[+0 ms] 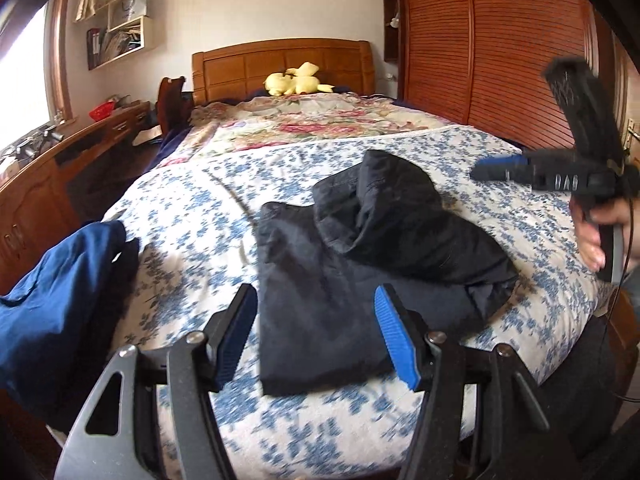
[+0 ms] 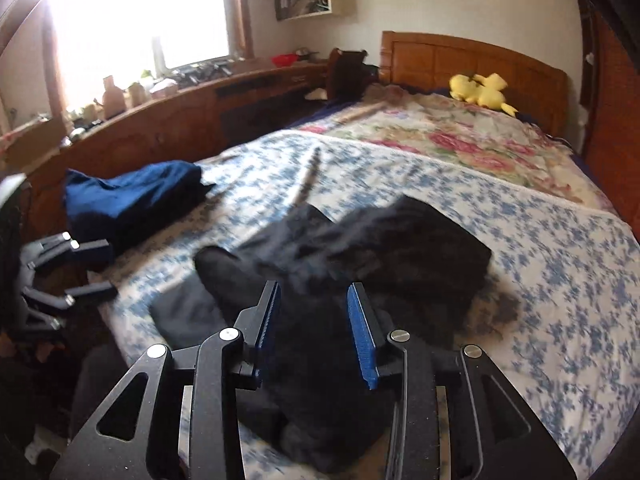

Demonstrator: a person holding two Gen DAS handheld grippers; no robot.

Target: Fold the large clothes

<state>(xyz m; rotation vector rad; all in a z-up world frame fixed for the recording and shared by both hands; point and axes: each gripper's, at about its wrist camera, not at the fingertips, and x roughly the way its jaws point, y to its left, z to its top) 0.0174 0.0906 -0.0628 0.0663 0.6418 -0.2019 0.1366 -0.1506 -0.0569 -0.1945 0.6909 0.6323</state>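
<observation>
1. Jaws of the left gripper (image 1: 316, 336) stand apart with nothing pressed between the blue pads; the near edge of the black garment (image 1: 360, 264) lies on the bed below and beyond them.
2. Jaws of the right gripper (image 2: 316, 332) stand partly apart. Dark cloth of the black garment (image 2: 360, 256) fills the view between and beneath the pads, but the blur does not show whether either pad touches it; no grip is visible.
3. In the left wrist view the right gripper (image 1: 500, 172) appears at the right edge, above the bedspread and clear of the garment, held by a hand (image 1: 600, 236). In the right wrist view the left gripper (image 2: 92, 268) shows at the left edge, beside the bed's near corner.
4. Black garment: partly folded, one flat layer spread on the blue-flowered bedspread (image 1: 200, 208), a bunched, rumpled portion heaped on its far right part.
5. Blue garment (image 1: 52, 300) lies crumpled at the left edge of the bed, apart from the black one.
6. Farther up the bed: a rose-patterned cover (image 1: 300, 124), then a yellow plush toy (image 1: 296, 82) against the wooden headboard (image 1: 240, 64).
7. Surroundings: louvred wooden wardrobe doors (image 1: 480, 48) at right, a cluttered wooden surface (image 2: 160, 120) under the window at left.
</observation>
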